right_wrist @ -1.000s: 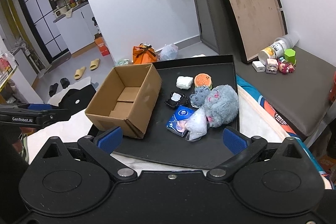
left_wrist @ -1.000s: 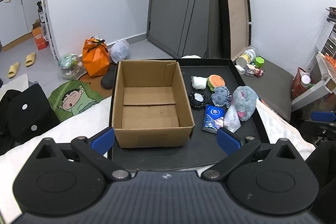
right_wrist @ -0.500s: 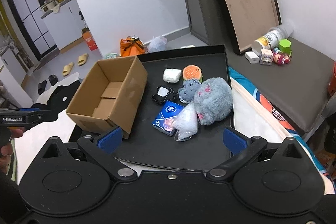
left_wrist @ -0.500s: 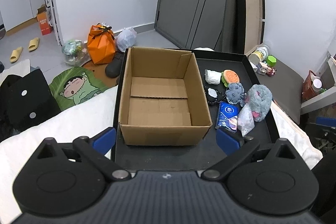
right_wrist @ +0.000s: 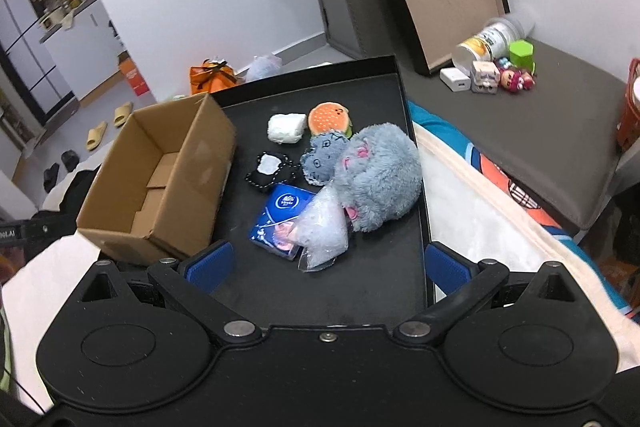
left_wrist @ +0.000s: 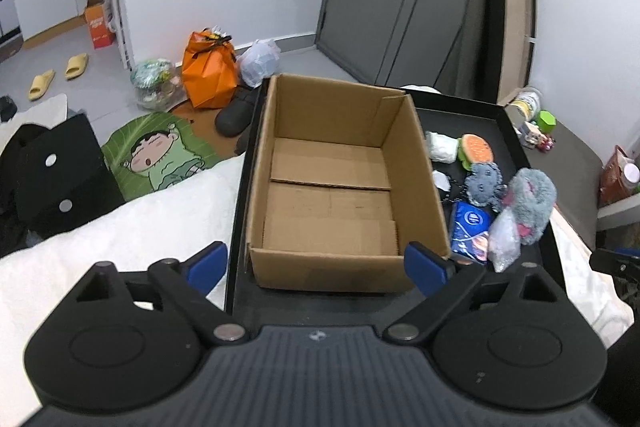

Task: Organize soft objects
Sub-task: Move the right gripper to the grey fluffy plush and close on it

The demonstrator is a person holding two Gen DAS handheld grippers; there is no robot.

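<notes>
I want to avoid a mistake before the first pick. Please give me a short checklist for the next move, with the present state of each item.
1. Cardboard box empty and open on top: ok.
2. Soft items beside the box on black tray, e.g. grey plush: ok.
3. Right gripper open, holding nothing: ok.
4. Left gripper holding nothing, jaws closing: ok.
5. Clear bag overlaps blue packet: not ok.

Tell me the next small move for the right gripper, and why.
Probably lower the right gripper, empty and open, onto the clear plastic bag: it is the nearest soft item, and the cardboard box is empty.
</notes>
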